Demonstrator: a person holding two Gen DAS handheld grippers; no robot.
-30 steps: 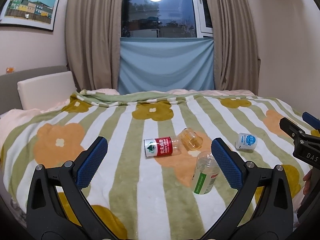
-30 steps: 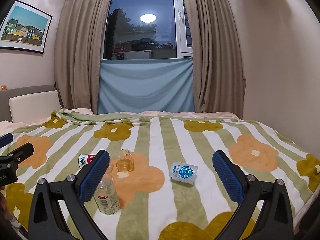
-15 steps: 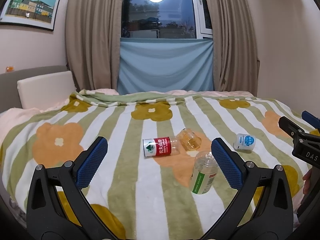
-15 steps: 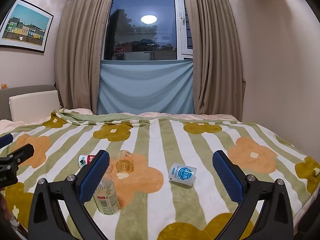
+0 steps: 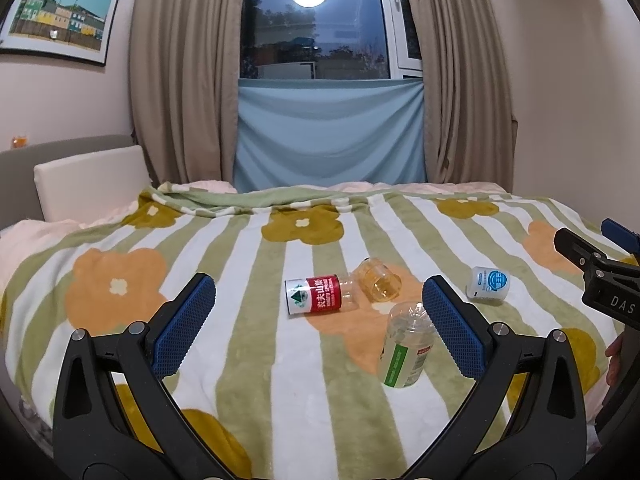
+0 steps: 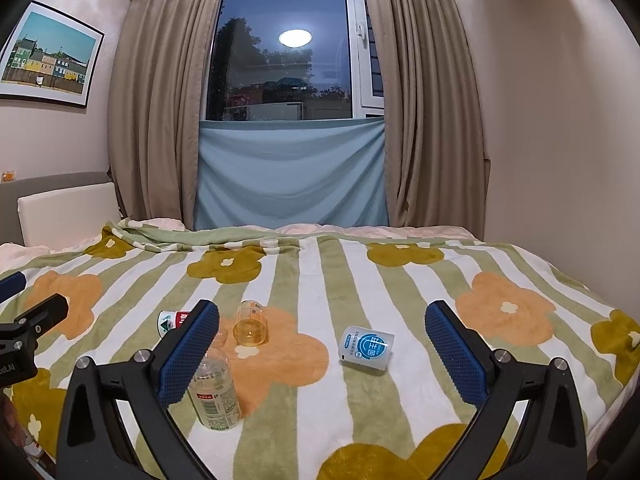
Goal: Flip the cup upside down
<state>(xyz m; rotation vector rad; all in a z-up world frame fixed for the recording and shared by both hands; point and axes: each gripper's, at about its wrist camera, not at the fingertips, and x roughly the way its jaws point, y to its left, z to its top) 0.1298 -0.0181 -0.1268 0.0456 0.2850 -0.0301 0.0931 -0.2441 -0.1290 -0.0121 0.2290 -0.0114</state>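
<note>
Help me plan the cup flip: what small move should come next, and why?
Probably ease the right tongs forward and down toward the white cup. It lies on its side on the blanket, apart from the bottles, just ahead of the open, empty tongs.

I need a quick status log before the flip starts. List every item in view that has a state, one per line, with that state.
left tongs: open, holding nothing
right tongs: open, holding nothing
amber cup: lying on its side on the blanket
red-label bottle: lying on its side
green-label bottle: lying tilted, no cap seen
white blue-label cup: lying on its side
curtains: drawn apart
</note>
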